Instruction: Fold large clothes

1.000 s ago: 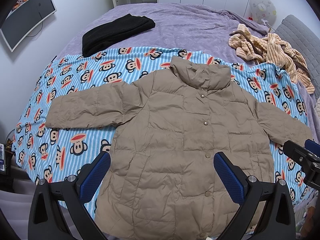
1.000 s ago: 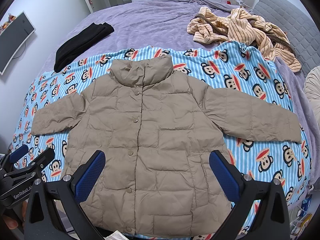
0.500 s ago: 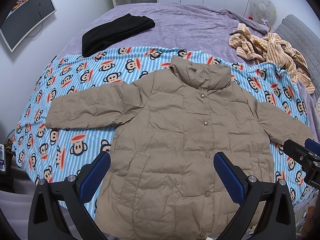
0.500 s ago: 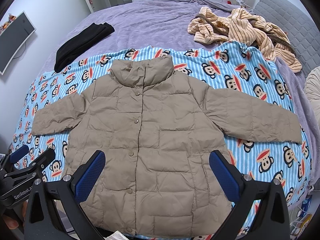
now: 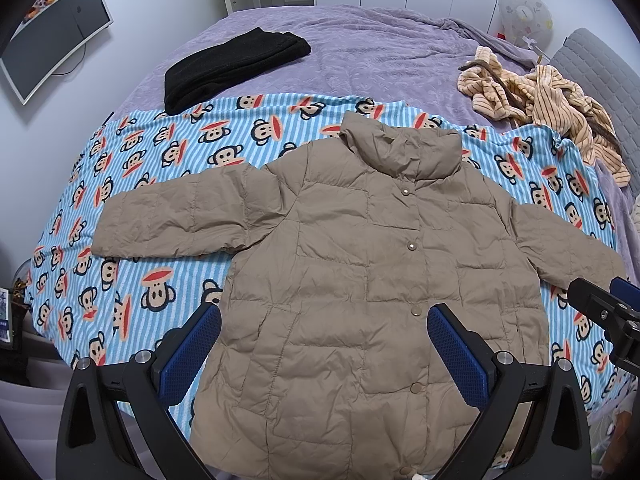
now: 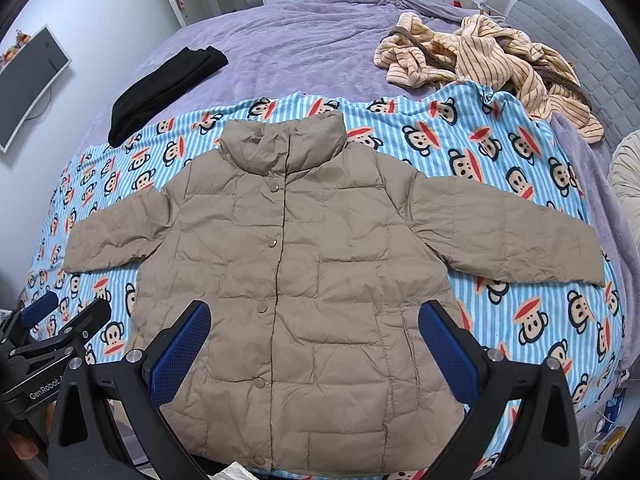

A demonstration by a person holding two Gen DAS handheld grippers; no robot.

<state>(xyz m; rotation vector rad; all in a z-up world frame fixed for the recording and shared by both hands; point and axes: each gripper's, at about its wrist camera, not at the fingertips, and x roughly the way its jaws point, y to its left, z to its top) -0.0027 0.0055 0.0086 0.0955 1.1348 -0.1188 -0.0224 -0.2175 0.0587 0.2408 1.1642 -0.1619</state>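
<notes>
Left wrist view: your left gripper (image 5: 324, 354) jaws apart, empty; tan jacket (image 5: 360, 280) flat, buttoned, between and beyond jaws. No fold begun.

Right wrist view: your right gripper (image 6: 314, 354) jaws apart, empty. Next, probably: reach sleeve (image 6: 520, 232) up-right of jaws, fold inward.

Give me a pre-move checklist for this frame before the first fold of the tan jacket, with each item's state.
1. Tan jacket lies flat, front up, on the monkey-print blanket: ok.
2. Both sleeves spread out to the sides, not tucked under: ok.
3. Snaps closed down the front: ok where visible; the lowest is at the frame edge.
4. Left gripper open, holding nothing: ok.
5. Right gripper open, holding nothing: ok.
6. Black garment and striped garment lie clear of the jacket: ok.
</notes>
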